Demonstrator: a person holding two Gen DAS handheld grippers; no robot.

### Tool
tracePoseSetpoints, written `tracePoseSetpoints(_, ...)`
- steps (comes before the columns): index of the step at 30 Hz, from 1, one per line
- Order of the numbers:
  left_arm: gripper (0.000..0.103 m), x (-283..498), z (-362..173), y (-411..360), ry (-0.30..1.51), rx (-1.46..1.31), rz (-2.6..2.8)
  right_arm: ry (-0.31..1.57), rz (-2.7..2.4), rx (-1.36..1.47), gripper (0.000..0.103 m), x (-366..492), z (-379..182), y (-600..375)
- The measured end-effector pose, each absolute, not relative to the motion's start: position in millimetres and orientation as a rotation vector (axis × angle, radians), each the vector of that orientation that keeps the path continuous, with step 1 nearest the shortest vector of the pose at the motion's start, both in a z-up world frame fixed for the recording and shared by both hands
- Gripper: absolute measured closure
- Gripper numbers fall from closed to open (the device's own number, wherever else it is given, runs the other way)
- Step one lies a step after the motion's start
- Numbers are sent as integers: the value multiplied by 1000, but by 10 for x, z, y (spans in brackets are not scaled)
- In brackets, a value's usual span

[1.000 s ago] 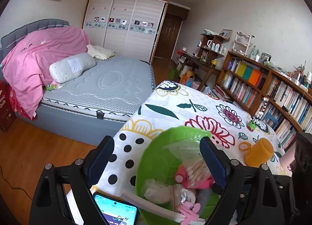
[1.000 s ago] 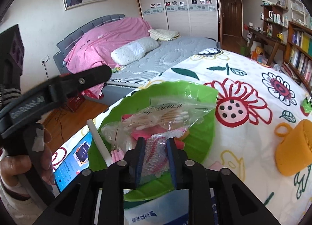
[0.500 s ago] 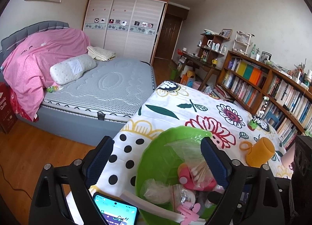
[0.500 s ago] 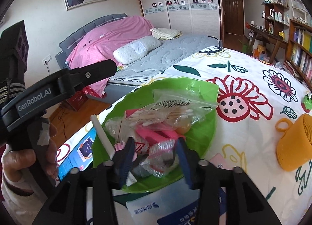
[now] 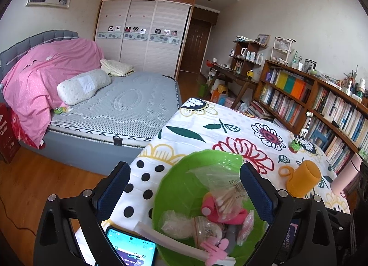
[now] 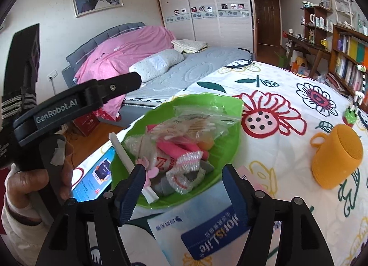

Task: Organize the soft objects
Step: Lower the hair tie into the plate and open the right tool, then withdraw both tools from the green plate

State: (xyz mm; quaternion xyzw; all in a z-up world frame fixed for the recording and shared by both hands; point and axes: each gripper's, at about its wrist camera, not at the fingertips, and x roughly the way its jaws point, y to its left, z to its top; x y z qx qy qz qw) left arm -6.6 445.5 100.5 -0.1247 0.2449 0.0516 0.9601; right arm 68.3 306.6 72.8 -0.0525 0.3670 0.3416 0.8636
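Bubble-wrap packet released into green bowl, right gripper now spread, left gripper spread

The left hand-held gripper hangs over the flowered counter, its blue-padded jaws spread wide with nothing between them. Beneath it sits a green bowl holding a clear bag of cotton swabs, a pink roll and crumpled plastic wrappers. At the bowl's 7 o'clock lies a lit phone. At its 3 o'clock an orange speaker lies on its side. At 10 o'clock stands the bed.
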Motion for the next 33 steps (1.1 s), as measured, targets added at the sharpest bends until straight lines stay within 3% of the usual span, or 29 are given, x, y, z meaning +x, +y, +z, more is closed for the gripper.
tracePoseSetpoints(4,6,-97,1016,4369,489,-229,106,771,686,-111,29,676,734,3015)
tracePoseSetpoints(7,6,-131,1012,4315,486,-203,115,759,666,-113,18,657,766,2974)
tracePoseSetpoints(20,3,-333,913,4165,509,-169,144,707,622,-116,1,534,865,2848)
tracePoseSetpoints(33,0,-534,791,4120,540,-116,217,672,554,-170,1,443,884,2835)
